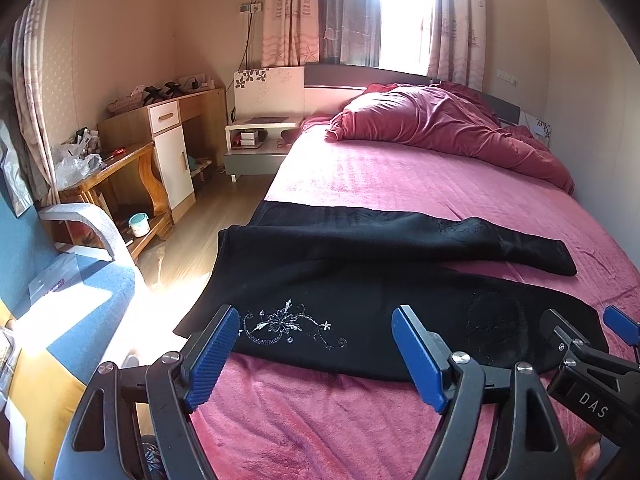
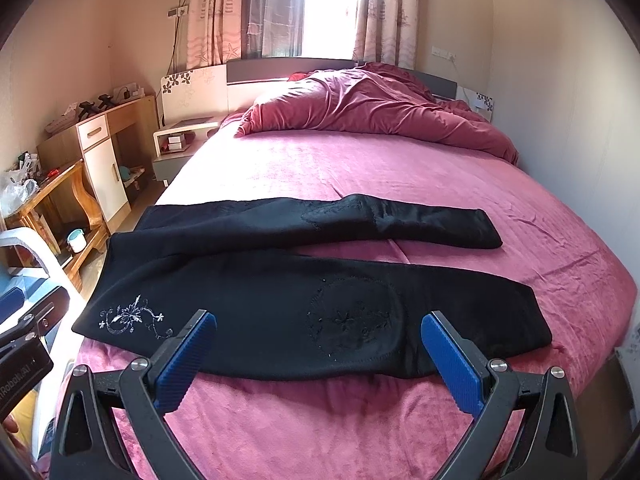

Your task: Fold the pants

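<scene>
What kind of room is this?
Most likely a bedroom at home: a big bed with a crumpled red quilt, a bedside table, and curtains over a bright window. Black pants lie on the bed.

Black pants (image 2: 280,304) (silver floral embroidery) lie flat, legs spread apart.

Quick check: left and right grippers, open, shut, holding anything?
Left gripper: open, holding nothing, above the black embroidered fabric pants.
Right gripper: open, holding nothing, above the same pants.
</scene>
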